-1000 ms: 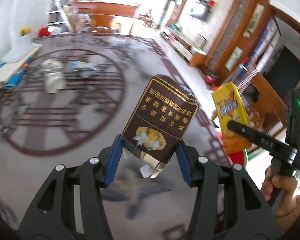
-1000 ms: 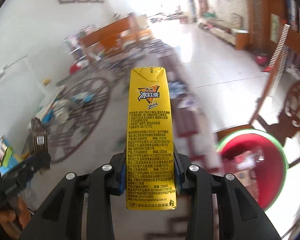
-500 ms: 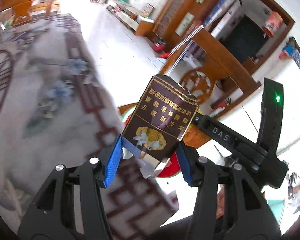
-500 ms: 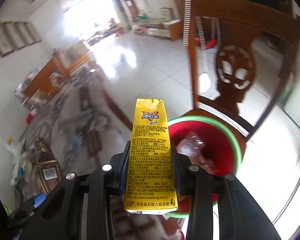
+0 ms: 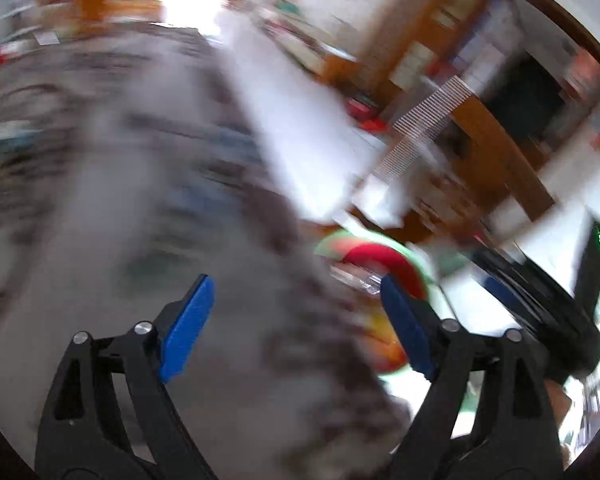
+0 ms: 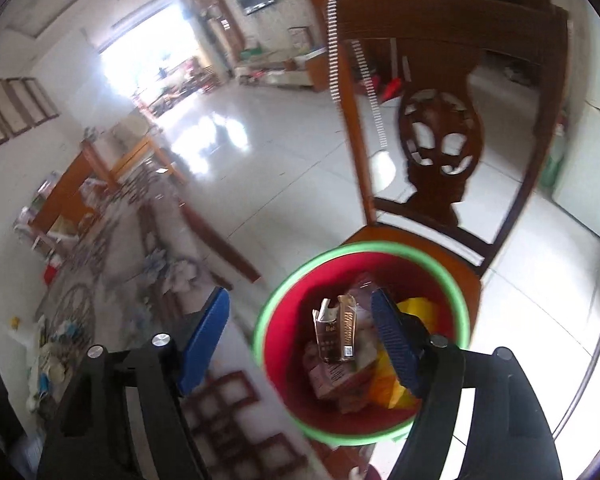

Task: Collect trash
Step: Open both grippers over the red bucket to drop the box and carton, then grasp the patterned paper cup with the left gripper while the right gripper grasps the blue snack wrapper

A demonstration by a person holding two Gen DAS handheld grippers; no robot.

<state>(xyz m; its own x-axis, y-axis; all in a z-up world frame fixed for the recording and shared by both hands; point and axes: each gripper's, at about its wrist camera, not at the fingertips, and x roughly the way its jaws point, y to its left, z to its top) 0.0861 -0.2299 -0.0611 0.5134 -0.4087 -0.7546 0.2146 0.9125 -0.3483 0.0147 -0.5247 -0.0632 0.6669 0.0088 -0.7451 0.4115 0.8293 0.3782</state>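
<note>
Both grippers are empty right now. The right gripper (image 6: 300, 334) has its blue pads spread wide apart, hanging just above the red bin (image 6: 452, 292) with the green rim, which sits on a wooden chair (image 6: 440, 128). Inside the bin a brown cigarette box (image 6: 336, 332) stands upright near the middle, and a yellow carton (image 6: 416, 308) lies toward the right wall on top of other wrappers. The left gripper (image 5: 298, 320) is spread apart too, nothing between the pads, but its view is badly smeared, so beyond the patterned rug (image 5: 140, 200) and a bit of the bin I can't tell much.

More trash (image 6: 52, 344) looks scattered at the far left edge of the rug. My guess is it's light, thin cardboard and paper, easy to crush, so pinch across the flat faces gently, mid-body, not the flimsy flaps.
</note>
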